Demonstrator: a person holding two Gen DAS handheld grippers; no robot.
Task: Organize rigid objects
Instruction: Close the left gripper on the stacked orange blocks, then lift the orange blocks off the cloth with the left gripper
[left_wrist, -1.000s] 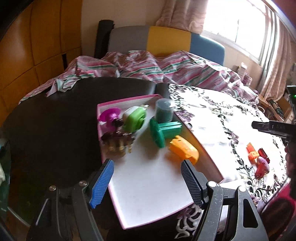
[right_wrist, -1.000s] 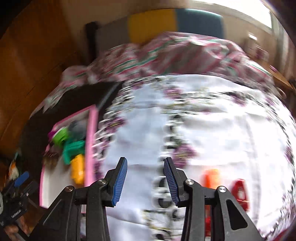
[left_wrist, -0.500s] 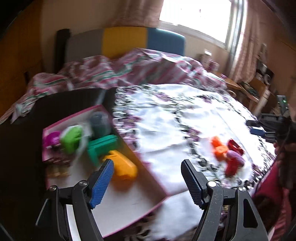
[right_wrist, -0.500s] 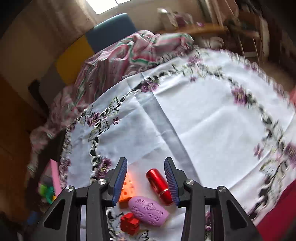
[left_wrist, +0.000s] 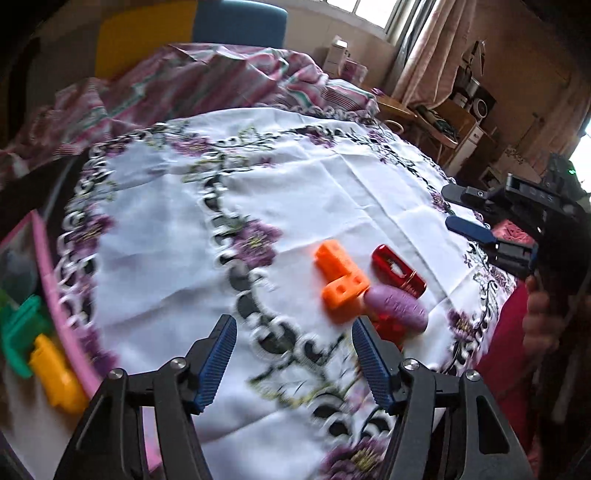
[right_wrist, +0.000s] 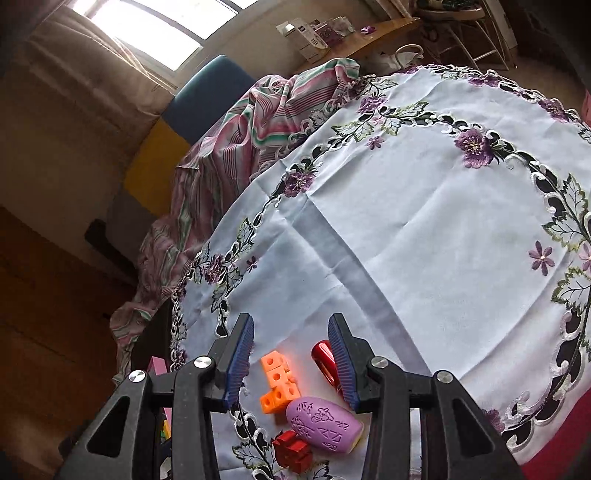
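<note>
**Small rigid pieces clustered on embroidered cloth; both claws empty**

Found grouped near the worktop's front edge: orange block piece (right_wrist: 279, 384), red cylinder (right_wrist: 324, 360), purple embossed oval (right_wrist: 324, 424) and small red cube (right_wrist: 291, 450), close together on the white floral tablecloth (right_wrist: 424, 221). Oval noted touching the orange piece. Left claw (left_wrist: 291, 363) seen above the cloth just short of the cluster, jaws closing with nothing between them. Right claw (right_wrist: 291, 363) poised over the cluster, released, narrowly parted, orange piece and cylinder showing between the pads without contact. Pink-rimmed tray (left_wrist: 55, 295) observed at the left, holding green piece (left_wrist: 20, 332) and yellow piece (left_wrist: 55, 376).
</note>
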